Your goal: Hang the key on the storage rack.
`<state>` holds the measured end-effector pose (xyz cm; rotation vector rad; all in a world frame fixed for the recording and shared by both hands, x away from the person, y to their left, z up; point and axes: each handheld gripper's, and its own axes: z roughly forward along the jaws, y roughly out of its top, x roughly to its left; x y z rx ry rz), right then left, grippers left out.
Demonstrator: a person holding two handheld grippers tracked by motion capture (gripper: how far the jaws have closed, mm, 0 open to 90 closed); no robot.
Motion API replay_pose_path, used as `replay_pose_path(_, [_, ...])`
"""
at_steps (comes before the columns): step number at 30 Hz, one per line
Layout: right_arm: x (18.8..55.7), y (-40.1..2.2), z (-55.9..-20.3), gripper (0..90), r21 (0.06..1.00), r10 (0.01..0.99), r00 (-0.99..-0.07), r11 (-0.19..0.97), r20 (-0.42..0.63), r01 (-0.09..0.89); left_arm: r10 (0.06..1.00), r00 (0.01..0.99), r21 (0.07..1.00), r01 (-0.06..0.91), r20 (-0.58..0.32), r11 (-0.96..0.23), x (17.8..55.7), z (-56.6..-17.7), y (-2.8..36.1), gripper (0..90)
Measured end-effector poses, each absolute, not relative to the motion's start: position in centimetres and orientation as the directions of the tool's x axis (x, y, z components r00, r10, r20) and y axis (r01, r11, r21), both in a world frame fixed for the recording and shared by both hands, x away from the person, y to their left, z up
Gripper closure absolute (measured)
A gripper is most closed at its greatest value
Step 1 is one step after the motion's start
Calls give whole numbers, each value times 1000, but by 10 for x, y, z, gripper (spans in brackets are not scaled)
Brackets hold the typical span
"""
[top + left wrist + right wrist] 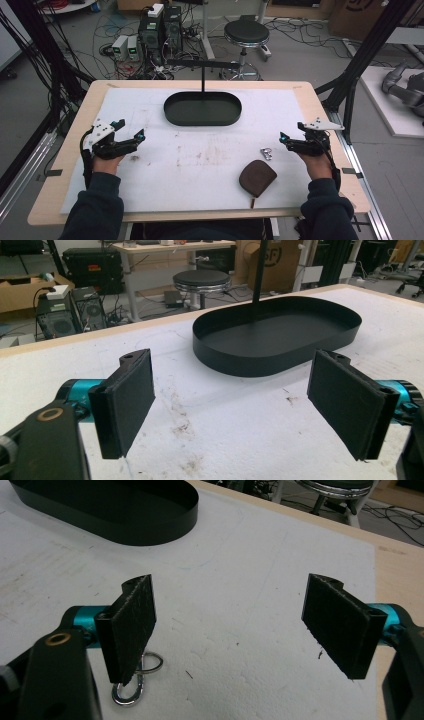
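We see the right hand-held gripper open and empty near the table's right edge, the metal clip just beside its left pad (flat on the white mat), so a shallow approach could skid the clip away rather than catch it.

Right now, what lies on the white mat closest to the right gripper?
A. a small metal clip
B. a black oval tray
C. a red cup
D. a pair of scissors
A. In the high view the metal clip lies just left of the right gripper, and in the right gripper view it sits beside that gripper's left-hand finger; the brown pouch is a little farther and the black oval tray much farther.
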<state>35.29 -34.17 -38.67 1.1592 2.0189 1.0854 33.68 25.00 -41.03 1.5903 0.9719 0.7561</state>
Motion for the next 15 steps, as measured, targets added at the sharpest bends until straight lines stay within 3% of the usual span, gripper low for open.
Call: replay_pose_path(15, [352,-343,-388,253,870,895,-443,251,-42,425,887,462,970,222,-13,-102,339,-409,248,191])
